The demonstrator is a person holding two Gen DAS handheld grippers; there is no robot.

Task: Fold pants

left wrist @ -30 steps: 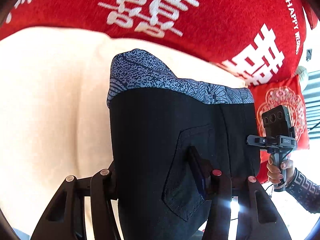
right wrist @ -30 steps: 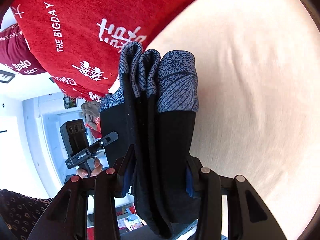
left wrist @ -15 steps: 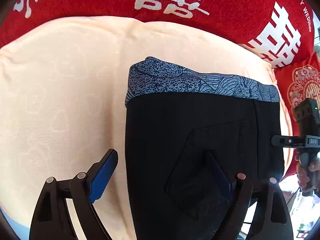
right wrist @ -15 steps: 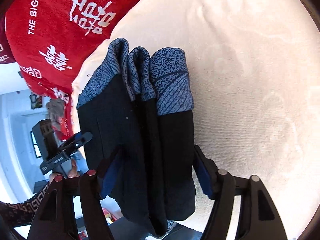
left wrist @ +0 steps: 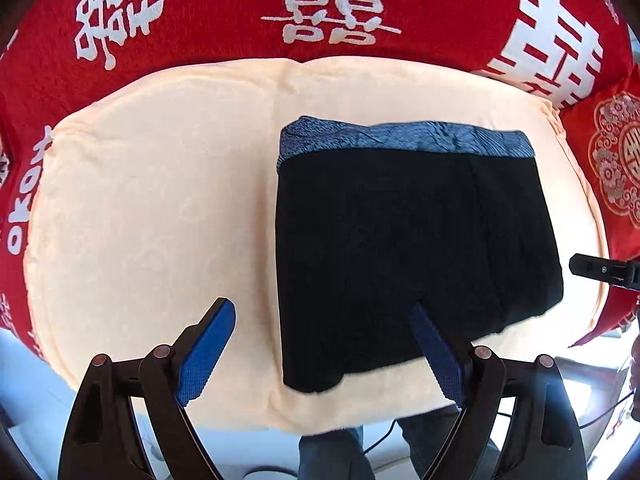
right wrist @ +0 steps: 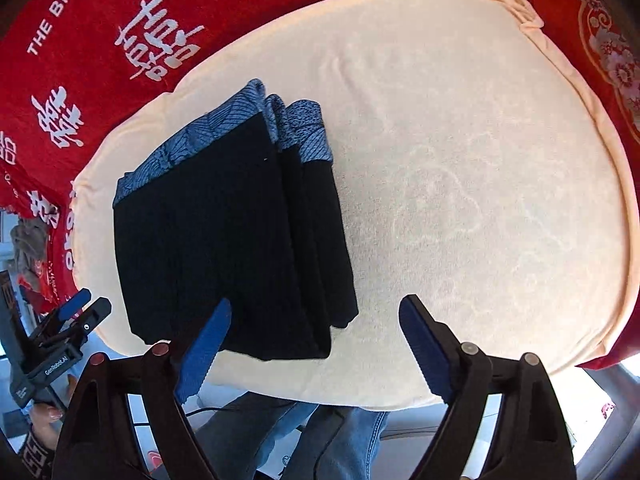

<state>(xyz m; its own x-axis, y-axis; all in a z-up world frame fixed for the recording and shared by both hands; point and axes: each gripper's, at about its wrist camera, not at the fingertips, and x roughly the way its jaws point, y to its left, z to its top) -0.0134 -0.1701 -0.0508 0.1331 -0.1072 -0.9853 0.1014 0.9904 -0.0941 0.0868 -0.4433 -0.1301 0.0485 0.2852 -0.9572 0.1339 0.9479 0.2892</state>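
The black pants (left wrist: 408,248) with a blue patterned waistband (left wrist: 404,140) lie folded into a compact stack on the cream cushion (left wrist: 160,208). In the right wrist view the folded pants (right wrist: 228,232) show several stacked layers. My left gripper (left wrist: 320,316) is open and empty, raised above the near edge of the pants. My right gripper (right wrist: 316,316) is open and empty, just back from the stack's near end. The left gripper also shows in the right wrist view (right wrist: 76,312) at the far left.
A red blanket with white characters (left wrist: 320,12) surrounds the cream cushion at the back and sides. A red embroidered pillow (left wrist: 616,160) sits at the right. The person's jeans (right wrist: 288,428) show below the cushion's front edge. The cushion's right part (right wrist: 480,180) is bare.
Both grippers opened and let go of the pants, then drew back and up. The folded pants now rest on the cushion.
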